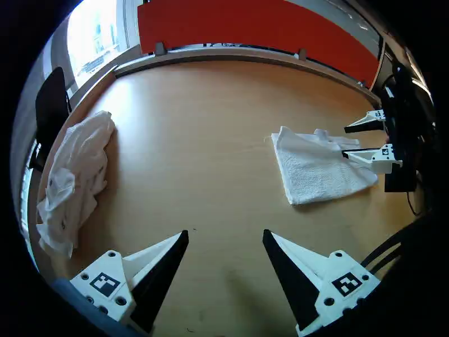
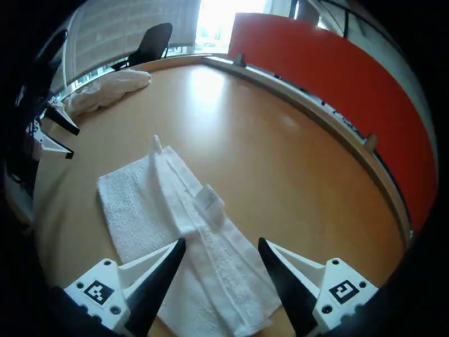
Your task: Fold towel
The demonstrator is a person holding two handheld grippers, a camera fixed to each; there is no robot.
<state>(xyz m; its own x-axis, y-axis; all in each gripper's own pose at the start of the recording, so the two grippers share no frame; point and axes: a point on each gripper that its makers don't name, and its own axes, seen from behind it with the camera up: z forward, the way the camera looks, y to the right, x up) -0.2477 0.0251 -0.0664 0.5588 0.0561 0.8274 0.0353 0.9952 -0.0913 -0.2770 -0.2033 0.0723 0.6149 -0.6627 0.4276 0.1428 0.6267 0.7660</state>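
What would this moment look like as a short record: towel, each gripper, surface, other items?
target: white towel, partly folded, lying flat
surface: wooden table
right side: right gripper open, fingers over the towel's near end, not closed on it
left side: left gripper open over bare table, apart from the towel
elsewhere: crumpled white cloth near the table's edge; red panel behind the table; black chair

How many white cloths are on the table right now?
2. A folded towel lies flat by the open right gripper; a crumpled cloth sits bunched at the edge of the table near the black chair. More pieces may hide in that heap.
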